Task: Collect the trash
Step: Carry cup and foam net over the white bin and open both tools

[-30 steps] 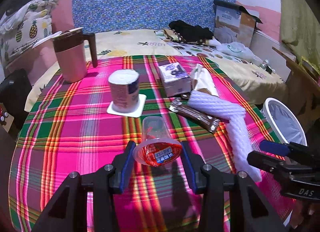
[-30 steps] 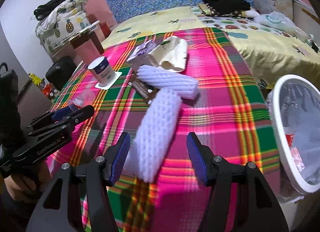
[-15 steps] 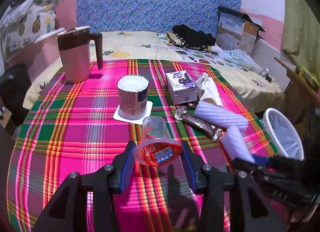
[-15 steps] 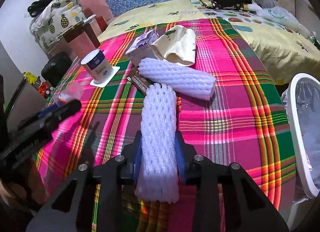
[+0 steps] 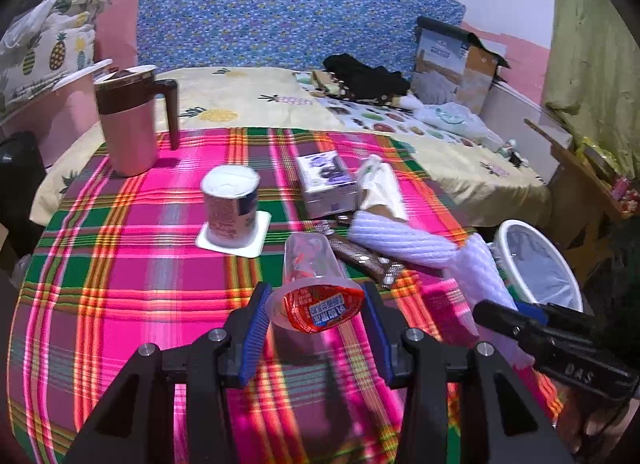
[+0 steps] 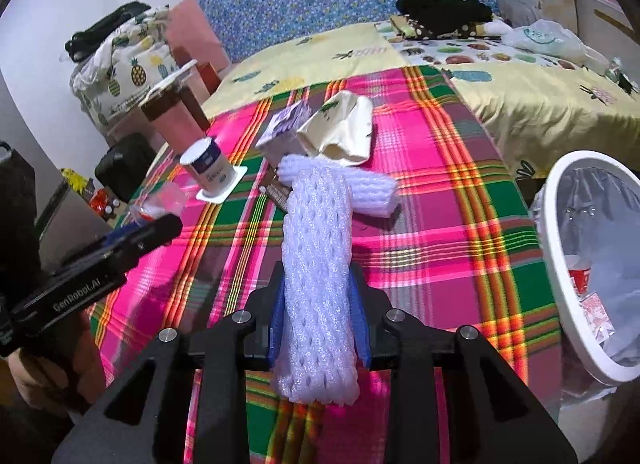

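Trash: a foam net [image 6: 318,264] pinched between the right gripper's [image 6: 318,304] pads above the plaid cloth [image 6: 440,223]; a clear cup [image 5: 316,288] clamped in the left gripper [image 5: 316,328]. A second net [image 6: 372,187] lies on the cloth; the white bin [image 6: 560,264] stands beside it.

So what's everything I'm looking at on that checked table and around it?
clear plastic cup with red foil lid: one, between the left gripper's pads
white foam net sleeves: two, one in the right gripper, one lying on the cloth
brown snack wrapper: one, mid-table
small purple-white carton: one, far side
cream crumpled bag: one, beside the carton
white-lidded can: one, on a white coaster
pink jug with brown lid: one, far corner
white bin: one, off the table's edge
left gripper: black, blue pads
right gripper: black, blue pads
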